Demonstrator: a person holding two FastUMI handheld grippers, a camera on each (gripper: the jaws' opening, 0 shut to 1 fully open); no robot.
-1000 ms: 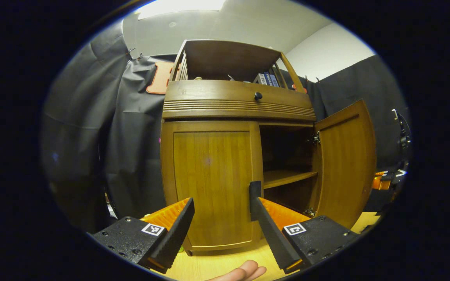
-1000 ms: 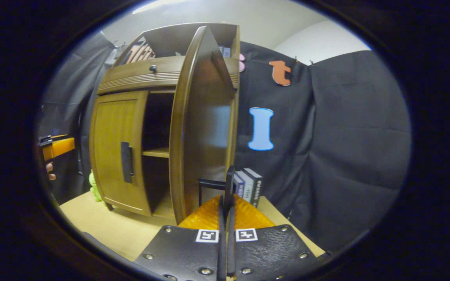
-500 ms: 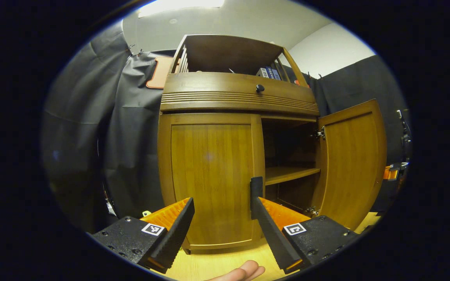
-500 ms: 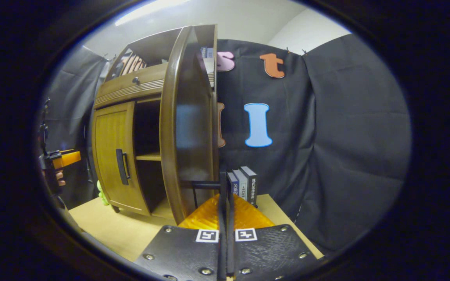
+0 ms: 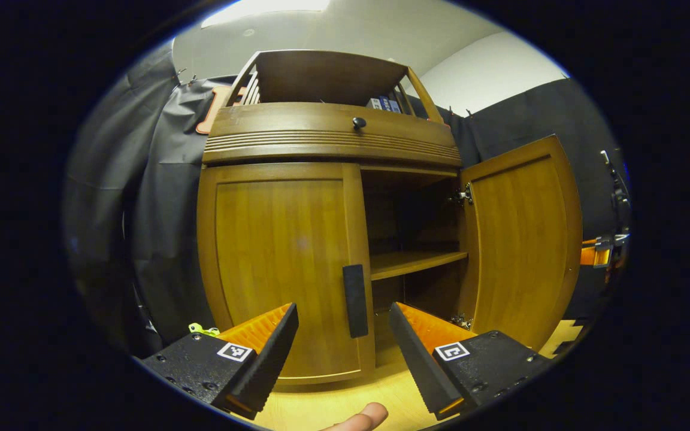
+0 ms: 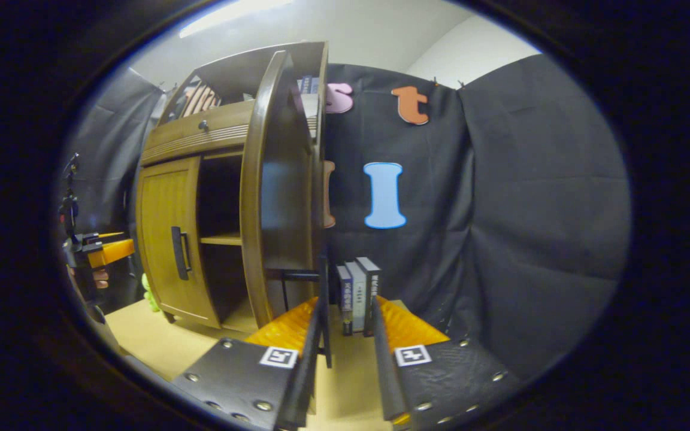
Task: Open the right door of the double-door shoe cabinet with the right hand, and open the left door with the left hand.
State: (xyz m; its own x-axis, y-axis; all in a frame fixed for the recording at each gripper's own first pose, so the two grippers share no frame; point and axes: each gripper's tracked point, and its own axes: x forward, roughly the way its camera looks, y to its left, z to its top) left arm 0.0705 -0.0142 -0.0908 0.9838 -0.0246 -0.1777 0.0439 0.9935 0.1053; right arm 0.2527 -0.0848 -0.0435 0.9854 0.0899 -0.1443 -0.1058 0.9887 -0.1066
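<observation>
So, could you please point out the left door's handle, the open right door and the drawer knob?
Left door's handle (image 5: 355, 301), left gripper view, middle of the dark bar.
Right door (image 5: 521, 239), left gripper view, centre of its inner panel.
Drawer knob (image 5: 359, 123), left gripper view, on the round knob's face.

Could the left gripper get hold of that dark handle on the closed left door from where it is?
Probably yes. The left gripper is open, and the handle on the left door stands right between its fingers with nothing in front of it.

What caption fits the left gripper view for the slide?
Open left gripper faces the closed left door's handle; right door swung open.
</observation>
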